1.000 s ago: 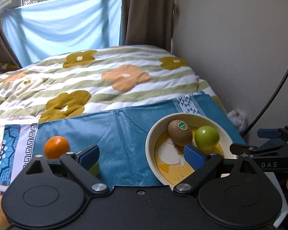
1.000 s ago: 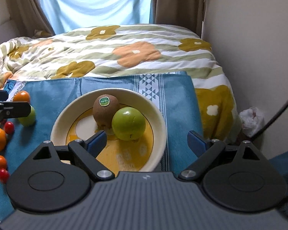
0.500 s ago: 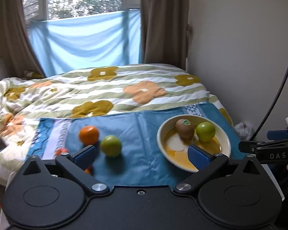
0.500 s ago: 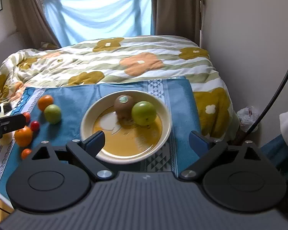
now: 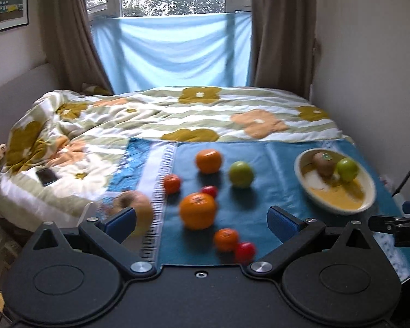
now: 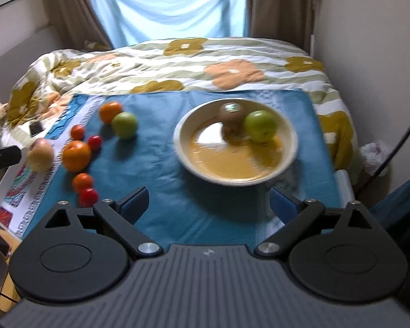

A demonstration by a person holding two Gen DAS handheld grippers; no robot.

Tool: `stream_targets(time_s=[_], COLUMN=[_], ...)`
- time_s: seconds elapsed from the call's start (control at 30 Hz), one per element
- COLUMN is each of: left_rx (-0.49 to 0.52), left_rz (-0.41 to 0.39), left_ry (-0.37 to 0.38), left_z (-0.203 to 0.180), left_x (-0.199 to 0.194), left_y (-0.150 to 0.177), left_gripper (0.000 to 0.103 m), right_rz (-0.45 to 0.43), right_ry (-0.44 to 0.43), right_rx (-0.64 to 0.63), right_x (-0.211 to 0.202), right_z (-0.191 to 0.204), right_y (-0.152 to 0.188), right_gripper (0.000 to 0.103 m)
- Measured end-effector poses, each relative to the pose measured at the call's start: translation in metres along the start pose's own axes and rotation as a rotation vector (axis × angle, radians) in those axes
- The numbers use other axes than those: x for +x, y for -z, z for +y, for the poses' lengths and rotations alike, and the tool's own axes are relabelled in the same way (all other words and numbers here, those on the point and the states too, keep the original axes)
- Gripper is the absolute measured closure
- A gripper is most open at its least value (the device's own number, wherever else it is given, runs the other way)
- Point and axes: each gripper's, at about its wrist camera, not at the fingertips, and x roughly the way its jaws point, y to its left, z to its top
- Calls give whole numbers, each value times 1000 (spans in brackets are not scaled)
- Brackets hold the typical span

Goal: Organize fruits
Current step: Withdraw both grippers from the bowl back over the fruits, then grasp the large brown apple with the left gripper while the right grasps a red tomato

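Fruits spread over blue cloth [image 5: 262, 191] on bed, part loose, part in bowl.

Left gripper [image 5: 202, 220]: jaws spread wide, nothing between pads, nothing touched; held above near edge of cloth. Large orange [image 5: 197, 210] directly ahead between the two fingers, not contacted.

Right gripper [image 6: 209, 202]: jaws spread wide, empty, no contact; held above cloth just short of bowl [image 6: 289, 147].

Bowl: cream rim, yellow inside, standing on right part of cloth. Contents: kiwi [image 6: 231, 116] with sticker and green apple [image 6: 260, 125], side by side at far side, touching. Rest of bowl floor bare.

Loose on left part of cloth: second green apple [image 6: 125, 125] just beside an orange [image 6: 110, 111]; small orange [image 6: 77, 132]; red tomato [image 6: 94, 142] near large orange; another small orange [image 6: 82, 182] touching second red tomato [image 6: 88, 196] at near edge. Pale apple [image 6: 40, 155] on patterned border of cloth, apart from the group.

Phone [image 5: 47, 176] lying on floral duvet [image 5: 205, 114], left of cloth. Both views blurred; finer detail not readable.
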Motion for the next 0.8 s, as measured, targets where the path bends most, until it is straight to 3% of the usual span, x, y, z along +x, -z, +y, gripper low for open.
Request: stream_targets(time_s=[0.4,0.8], left_rx=[63,170], left_rz=[58,132], left_ry=[12,85], left_z=[82,106], left_x=[55,134], left_y=[11,15], left_gripper=[0,0], right_rz=[25,126], right_ry=[-61,-9], right_rx=[2,-27], right_x=[50,100], right_z=[100,159], right_y=[17,26], right_gripper=[0,0])
